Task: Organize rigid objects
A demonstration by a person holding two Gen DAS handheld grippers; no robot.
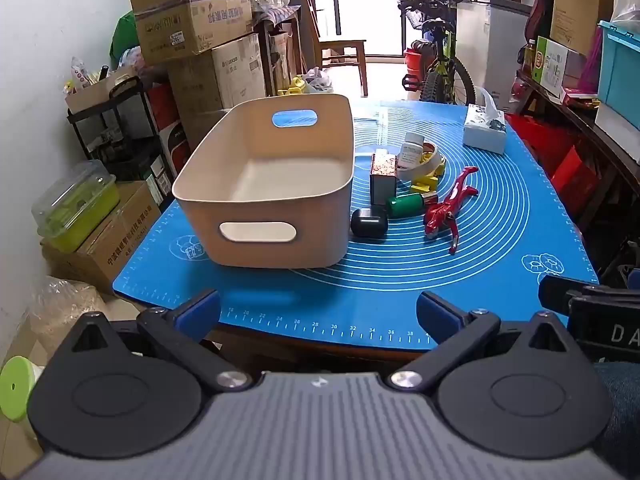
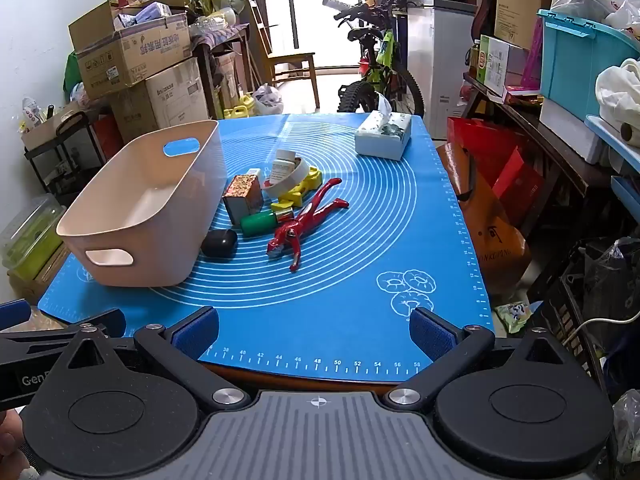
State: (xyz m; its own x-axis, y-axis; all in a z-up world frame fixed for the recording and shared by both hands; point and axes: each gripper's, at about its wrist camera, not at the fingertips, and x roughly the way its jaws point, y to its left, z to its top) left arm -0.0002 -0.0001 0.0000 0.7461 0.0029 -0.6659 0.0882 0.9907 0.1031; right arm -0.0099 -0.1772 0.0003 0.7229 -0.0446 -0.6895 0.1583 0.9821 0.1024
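Both grippers — left gripper (image 1: 318, 314), right gripper (image 2: 314, 330) — hold fingers spread, empty, at the tabletop's near edge; right of the beige bin (image 1: 268, 184) lies the red tool (image 1: 450, 208).

bright window (image 1: 368, 8) glare, perhaps slight softness

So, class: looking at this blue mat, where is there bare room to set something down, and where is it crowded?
Bare: the near strip between the mat edge and the red tool, and the right side below the tissue box. The beige bin looks empty inside. Crowded: the cluster beside the bin, from the black case to the white bottle.
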